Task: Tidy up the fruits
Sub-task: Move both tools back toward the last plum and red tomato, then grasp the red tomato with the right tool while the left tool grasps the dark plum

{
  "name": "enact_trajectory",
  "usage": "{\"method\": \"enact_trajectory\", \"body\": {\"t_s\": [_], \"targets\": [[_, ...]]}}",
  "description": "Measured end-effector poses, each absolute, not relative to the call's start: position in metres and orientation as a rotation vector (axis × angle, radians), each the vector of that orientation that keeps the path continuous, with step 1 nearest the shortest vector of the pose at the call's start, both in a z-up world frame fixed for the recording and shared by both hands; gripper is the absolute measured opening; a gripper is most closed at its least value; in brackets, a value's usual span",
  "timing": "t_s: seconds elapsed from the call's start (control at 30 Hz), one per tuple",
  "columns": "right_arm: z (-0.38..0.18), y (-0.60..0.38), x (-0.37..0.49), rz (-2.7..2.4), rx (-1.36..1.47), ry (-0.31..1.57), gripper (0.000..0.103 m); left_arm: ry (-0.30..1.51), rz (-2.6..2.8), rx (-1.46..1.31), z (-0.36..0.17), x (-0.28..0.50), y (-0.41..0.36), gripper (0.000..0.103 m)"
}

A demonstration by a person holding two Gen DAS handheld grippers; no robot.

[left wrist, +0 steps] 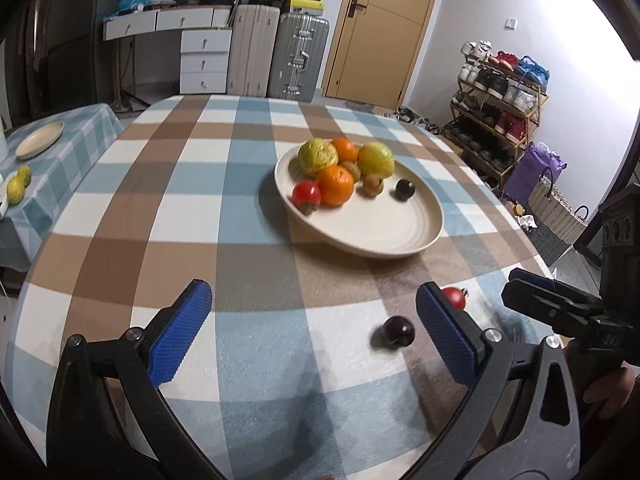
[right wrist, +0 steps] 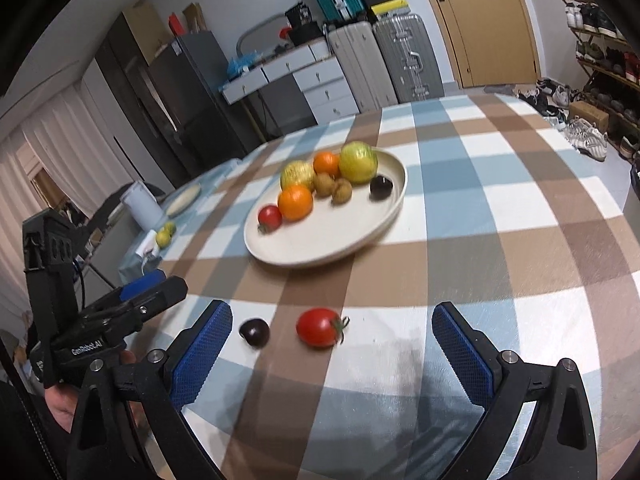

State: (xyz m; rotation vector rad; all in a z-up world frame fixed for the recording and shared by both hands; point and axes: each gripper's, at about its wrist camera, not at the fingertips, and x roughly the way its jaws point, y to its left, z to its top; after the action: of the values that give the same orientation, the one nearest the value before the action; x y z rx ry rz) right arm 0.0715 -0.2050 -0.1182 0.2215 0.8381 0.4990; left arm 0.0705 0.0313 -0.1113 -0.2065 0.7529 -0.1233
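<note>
Tomato, lower centre of frame: soft, smooth, likely bruises; grip lightly across its middle. Right gripper and left gripper both spread apart, empty.

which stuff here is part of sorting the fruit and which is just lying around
Part of the job:
- plate with fruit on it
- loose tomato on the tablecloth
- loose dark plum beside it
- left claw and right claw, both open

Just lying about:
- suitcases
- shoe rack
- spare plate on the side table
</note>
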Motion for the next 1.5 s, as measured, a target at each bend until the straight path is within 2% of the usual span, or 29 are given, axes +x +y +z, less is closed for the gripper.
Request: {"method": "enact_trajectory", "body": {"t_s": [0.17,0.37,0.63,0.77,0.87,0.9,1.0,1.1,1.5], "targets": [[-0.128,-0.196,0.076,0.530,0.215,0.866,0.101,0.776,-0.125,-0.214,-0.122,0.074,0.035,0.102],[-0.137,-0.185,0.083,0.550,0.189,0.902,0.087,0.796,-0.135,-0.227,-0.129,0.080,0.037,0.102],[-0.145,-0.177,0.093,0.547,0.176,0.948,0.074,0.802,-0.147,-0.235,-0.132,0.088,0.038,0.102],[-0.149,-0.174,0.096,0.553,0.172,0.974,0.058,0.807,-0.152,-0.238,-0.134,0.090,0.039,0.102],[-0.151,-0.171,0.096,0.553,0.150,0.970,0.054,0.812,-0.152,-0.240,-0.135,0.092,0.039,0.102],[-0.151,-0.170,0.096,0.553,0.145,0.970,0.047,0.815,-0.153,-0.242,-0.136,0.093,0.039,0.102],[-0.152,-0.169,0.096,0.552,0.132,0.969,0.037,0.820,-0.156,-0.243,-0.137,0.094,0.038,0.102],[-0.151,-0.171,0.095,0.555,0.139,0.958,0.034,0.822,-0.158,-0.242,-0.138,0.094,0.038,0.102],[-0.147,-0.184,0.095,0.561,0.189,0.918,0.032,0.849,-0.217,-0.214,-0.140,0.097,0.020,0.102]]}}
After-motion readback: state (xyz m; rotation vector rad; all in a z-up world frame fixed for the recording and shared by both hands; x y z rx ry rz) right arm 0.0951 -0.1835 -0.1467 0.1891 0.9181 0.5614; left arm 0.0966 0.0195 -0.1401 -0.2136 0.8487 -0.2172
